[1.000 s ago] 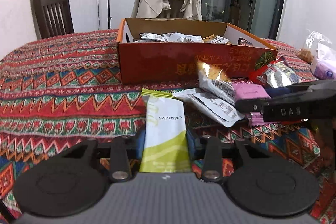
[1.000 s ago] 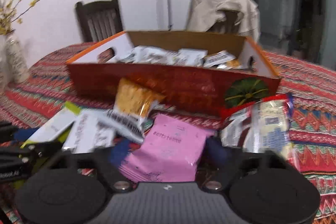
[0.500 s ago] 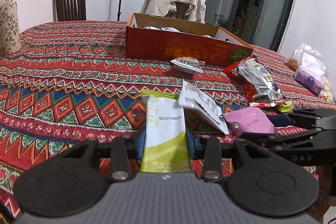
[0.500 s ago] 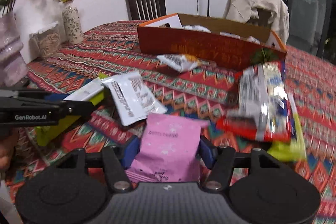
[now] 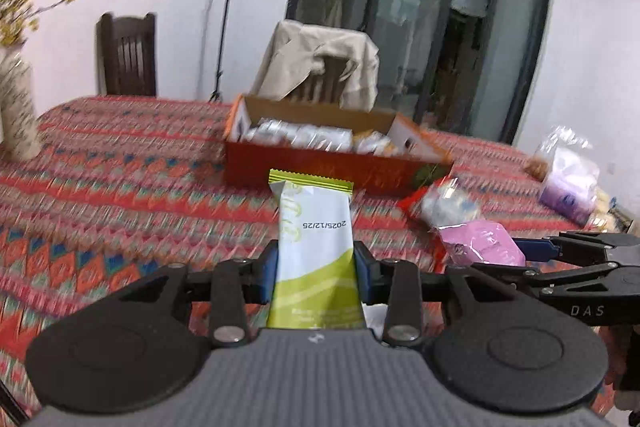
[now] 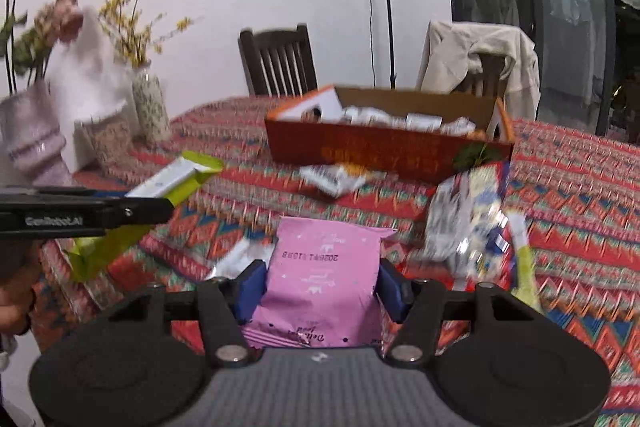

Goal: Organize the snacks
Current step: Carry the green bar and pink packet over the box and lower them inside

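Observation:
My left gripper [image 5: 316,267] is shut on a white and green snack packet [image 5: 316,239], held above the table; it also shows in the right wrist view [image 6: 160,191]. My right gripper [image 6: 322,283] is shut on a pink snack packet [image 6: 324,275], seen from the left wrist view too [image 5: 480,243]. An orange cardboard box [image 5: 320,167] holding several wrapped snacks stands ahead on the patterned tablecloth [image 5: 120,187]; it also shows in the right wrist view [image 6: 384,147]. A silver and red snack bag [image 6: 468,219] lies right of the pink packet.
A small white snack packet [image 6: 332,179] lies in front of the box. Vases with flowers [image 6: 36,143] stand at the table's left. A clear bag with purple packs [image 5: 568,179] sits at far right. Two chairs [image 5: 128,59] stand behind the table.
Both grippers have lifted and pulled back from the box with their packets still held. The view now looks down on the table from higher up, and is blurred by motion.

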### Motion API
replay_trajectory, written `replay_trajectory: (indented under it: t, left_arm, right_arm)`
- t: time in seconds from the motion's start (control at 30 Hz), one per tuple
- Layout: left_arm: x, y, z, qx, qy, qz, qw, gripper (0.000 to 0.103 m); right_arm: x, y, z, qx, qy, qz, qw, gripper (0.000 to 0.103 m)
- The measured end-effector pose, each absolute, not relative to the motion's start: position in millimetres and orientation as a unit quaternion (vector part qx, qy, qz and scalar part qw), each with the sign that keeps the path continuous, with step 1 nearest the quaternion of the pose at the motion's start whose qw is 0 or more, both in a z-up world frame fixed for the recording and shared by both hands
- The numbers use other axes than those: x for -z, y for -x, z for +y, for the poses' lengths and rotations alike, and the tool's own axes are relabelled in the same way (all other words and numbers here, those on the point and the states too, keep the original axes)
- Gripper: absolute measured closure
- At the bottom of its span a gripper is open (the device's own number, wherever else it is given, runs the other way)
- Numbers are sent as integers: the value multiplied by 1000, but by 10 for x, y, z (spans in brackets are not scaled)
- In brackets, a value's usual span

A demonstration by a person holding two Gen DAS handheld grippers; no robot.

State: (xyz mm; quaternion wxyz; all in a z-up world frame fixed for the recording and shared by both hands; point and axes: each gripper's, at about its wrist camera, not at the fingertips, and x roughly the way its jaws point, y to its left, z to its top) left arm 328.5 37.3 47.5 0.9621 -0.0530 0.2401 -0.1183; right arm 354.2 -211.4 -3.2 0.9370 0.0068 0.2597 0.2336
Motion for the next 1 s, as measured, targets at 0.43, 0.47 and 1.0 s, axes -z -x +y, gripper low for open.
replay_trajectory:
  t: [0.43,0.47,1.0]
  left_arm:
    - [-1748,-4985,-130,183,-5,227,956,65]
    - [-1747,-5155,-178,178,-3,236,955,65]
    - [-367,-6790,-672,122,52,383,914,65]
  right_arm:
    - [-1338,-4707,-2708,-224,4,200,954,44]
    - [-1408,-4894,-2727,-224,0,210,952,44]
    - [-234,-6886,-2229,-138,59,394,907,44]
